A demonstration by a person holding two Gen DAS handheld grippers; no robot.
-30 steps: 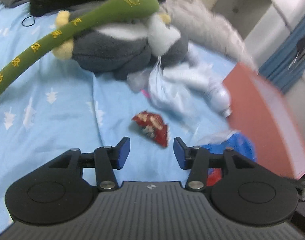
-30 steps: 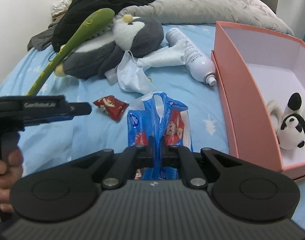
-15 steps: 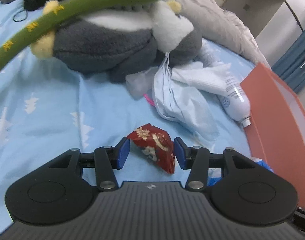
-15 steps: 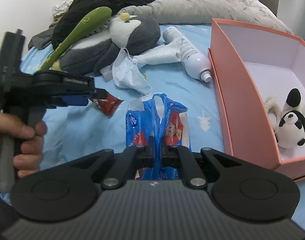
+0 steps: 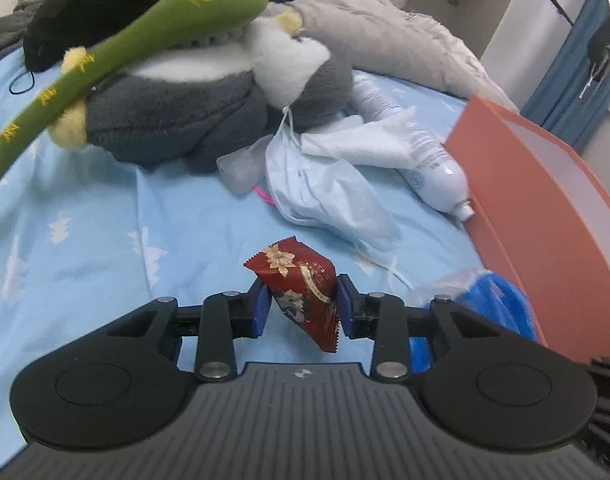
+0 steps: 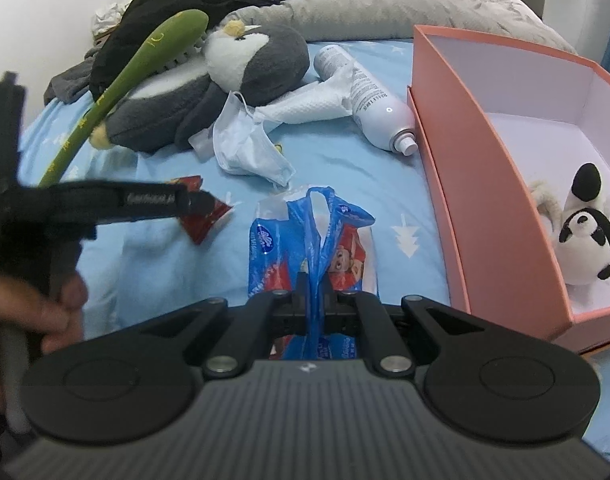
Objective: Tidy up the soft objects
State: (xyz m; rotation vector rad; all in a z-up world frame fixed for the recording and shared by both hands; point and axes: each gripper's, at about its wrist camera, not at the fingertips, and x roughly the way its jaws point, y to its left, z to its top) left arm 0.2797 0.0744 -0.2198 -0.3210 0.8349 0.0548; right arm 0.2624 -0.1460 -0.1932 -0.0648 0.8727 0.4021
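Blue bedding (image 6: 153, 264) printed with small white trees covers the bed where everything lies, and the pink box (image 6: 481, 184) at its right side serves as the landmark. Judging by what sits inside, the sorting has only begun: one small panda plush (image 6: 585, 236) lies in the box, and everything else is still out on the sheet. Farthest left of the box is the green plush stick (image 6: 145, 64), leaning across the grey penguin plush (image 6: 225, 88). Nearer the box come a crumpled face mask (image 6: 249, 148) and a white paper towel (image 6: 309, 108), then a white spray bottle (image 6: 369, 104) lying just beside the box wall with its nozzle toward it. Well left of the box, the left gripper (image 5: 303, 306) has its jaws closing around a red snack packet (image 5: 305, 286); the blue pads look to be touching its sides, and the packet stands tilted, glossy, with gold flower print and crimped ends. It looks light and crinkly, likely to slip if pinched only by the film. Between that packet and the box, the right gripper (image 6: 315, 306) is pressed together on the blue handle of a tissue pack bag (image 6: 313, 240), a soft plastic bundle with a cartoon face, resting on the sheet near the box's near corner. Both pinched items, and the two large plush pieces, appear still to be moved.
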